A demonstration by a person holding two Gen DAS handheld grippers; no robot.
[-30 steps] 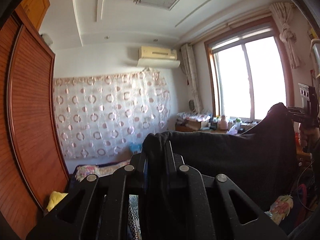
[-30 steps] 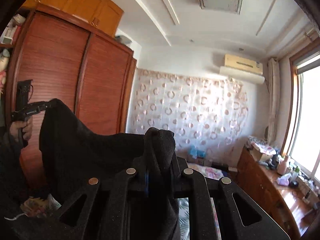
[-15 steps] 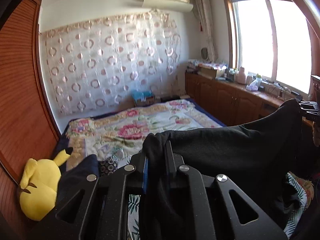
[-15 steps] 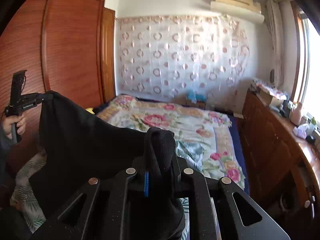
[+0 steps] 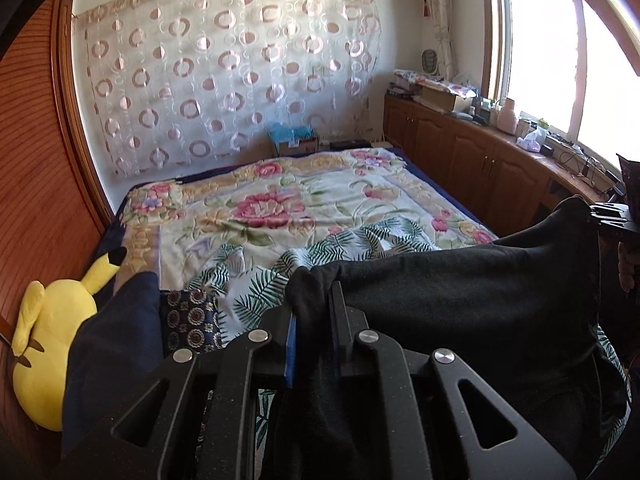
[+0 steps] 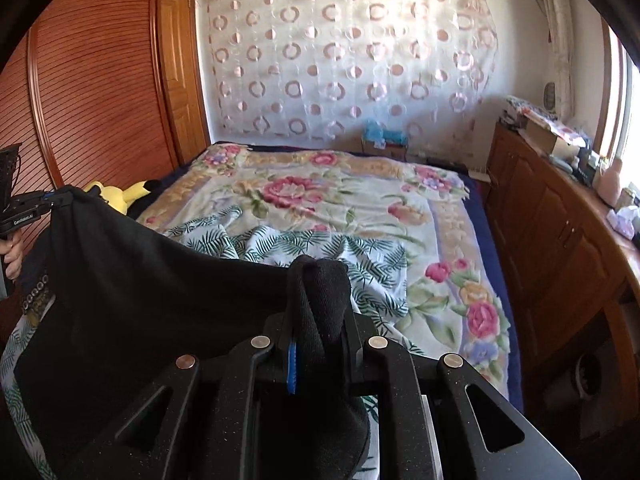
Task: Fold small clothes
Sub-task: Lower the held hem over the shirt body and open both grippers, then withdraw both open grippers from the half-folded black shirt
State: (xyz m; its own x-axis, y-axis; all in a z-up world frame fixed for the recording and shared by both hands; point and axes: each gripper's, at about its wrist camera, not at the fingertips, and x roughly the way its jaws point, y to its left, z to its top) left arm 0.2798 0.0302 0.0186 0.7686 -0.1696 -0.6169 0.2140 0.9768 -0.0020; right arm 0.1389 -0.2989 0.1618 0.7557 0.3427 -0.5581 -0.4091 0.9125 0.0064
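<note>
Black garment [image 5: 460, 292] stretched between left claw [image 5: 314, 308] and right claw [image 6: 320, 300], both clamping it

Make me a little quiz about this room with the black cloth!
1. True or false: both grippers pinch the black cloth.
2. What yellow thing lies by the wardrobe? A) plush toy B) bucket C) lamp
3. Fill in: the cloth hangs stretched over the ____.

Key:
1. True: left gripper and right gripper each clamp a corner.
2. A, the plush toy.
3. bed.
</note>
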